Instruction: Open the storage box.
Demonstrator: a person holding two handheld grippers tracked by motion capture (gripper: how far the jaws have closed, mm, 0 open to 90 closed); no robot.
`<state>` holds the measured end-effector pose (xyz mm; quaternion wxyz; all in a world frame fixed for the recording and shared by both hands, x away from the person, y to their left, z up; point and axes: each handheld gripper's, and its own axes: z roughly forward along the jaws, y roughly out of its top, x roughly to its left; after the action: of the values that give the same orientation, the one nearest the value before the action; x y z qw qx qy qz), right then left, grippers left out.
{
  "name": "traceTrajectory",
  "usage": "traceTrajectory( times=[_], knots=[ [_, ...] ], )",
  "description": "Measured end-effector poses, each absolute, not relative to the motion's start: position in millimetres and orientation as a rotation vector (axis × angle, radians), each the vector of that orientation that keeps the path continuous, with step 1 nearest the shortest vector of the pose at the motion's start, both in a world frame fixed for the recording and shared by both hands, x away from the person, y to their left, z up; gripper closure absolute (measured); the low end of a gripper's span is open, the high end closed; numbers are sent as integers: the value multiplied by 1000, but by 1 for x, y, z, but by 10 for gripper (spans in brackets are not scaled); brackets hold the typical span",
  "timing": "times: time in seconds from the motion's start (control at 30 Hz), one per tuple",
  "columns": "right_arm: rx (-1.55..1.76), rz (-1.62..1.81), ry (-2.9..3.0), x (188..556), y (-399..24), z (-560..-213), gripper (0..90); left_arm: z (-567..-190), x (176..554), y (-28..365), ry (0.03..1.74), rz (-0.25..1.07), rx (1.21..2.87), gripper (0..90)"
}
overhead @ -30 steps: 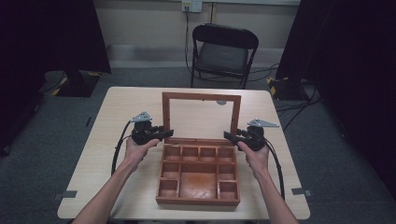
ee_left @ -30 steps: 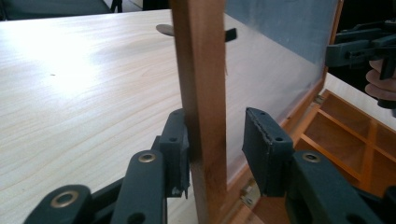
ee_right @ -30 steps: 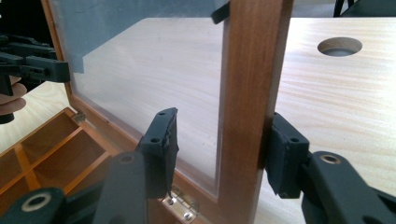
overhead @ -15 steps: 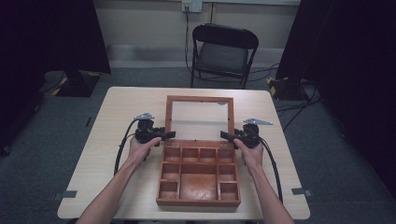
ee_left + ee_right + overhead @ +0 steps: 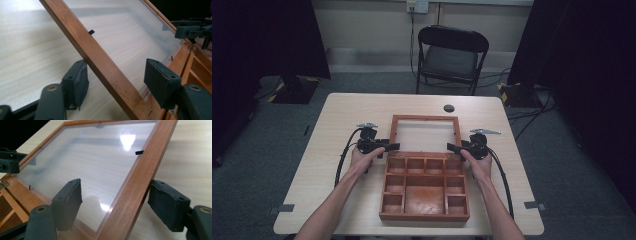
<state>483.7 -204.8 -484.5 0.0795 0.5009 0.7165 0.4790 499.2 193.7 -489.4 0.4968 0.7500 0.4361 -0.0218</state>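
Observation:
A wooden box [image 5: 424,216] with several empty compartments sits on the table. Its hinged lid [image 5: 424,118], a wooden frame around a clear pane, is folded back low over the table behind it. My left gripper [image 5: 393,146] is at the lid's left rail and my right gripper [image 5: 452,148] at its right rail. In the left gripper view the rail [image 5: 100,62] passes between the jaws of the left gripper [image 5: 116,80], which have just been opening; one pad stands well off it. In the right gripper view the right gripper [image 5: 115,202], also just opening, straddles the other rail [image 5: 135,185] loosely.
The light wooden table [image 5: 337,125] has bare room on both sides of the box. A small black round disc [image 5: 449,108] lies behind the lid. A black folding chair [image 5: 451,55] stands beyond the far edge. Cables trail from both grippers toward me.
The lid has gone from standing nearly upright to lying back low over the table. Both hands sank with it, and both sets of jaws have spread apart from the rails.

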Motion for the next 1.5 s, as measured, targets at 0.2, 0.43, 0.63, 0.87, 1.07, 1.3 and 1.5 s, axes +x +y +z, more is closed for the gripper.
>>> traceTrajectory(
  times=[0.2,0.43,0.63,0.87,1.07,1.3,1.5],
  knots=[
    [1597,1447,2158,487,-207,-489,254,-493,499,194,1091,-51,1810,313],
    [1572,1410,2122,483,-216,-483,201,-487,495,201,1093,-47,1816,263],
    [1536,1391,2081,468,-233,-470,182,-474,481,220,1089,36,1859,227],
    [1477,1323,2118,440,-255,-459,158,-464,458,243,1066,111,1922,200],
    [1464,1225,2131,406,-273,-459,156,-466,437,257,1076,167,2005,174],
    [1474,1105,2116,371,-292,-469,153,-478,414,273,1087,219,2102,190],
    [1524,977,2145,368,-299,-489,153,-486,402,274,1073,301,2145,240]
  ],
)
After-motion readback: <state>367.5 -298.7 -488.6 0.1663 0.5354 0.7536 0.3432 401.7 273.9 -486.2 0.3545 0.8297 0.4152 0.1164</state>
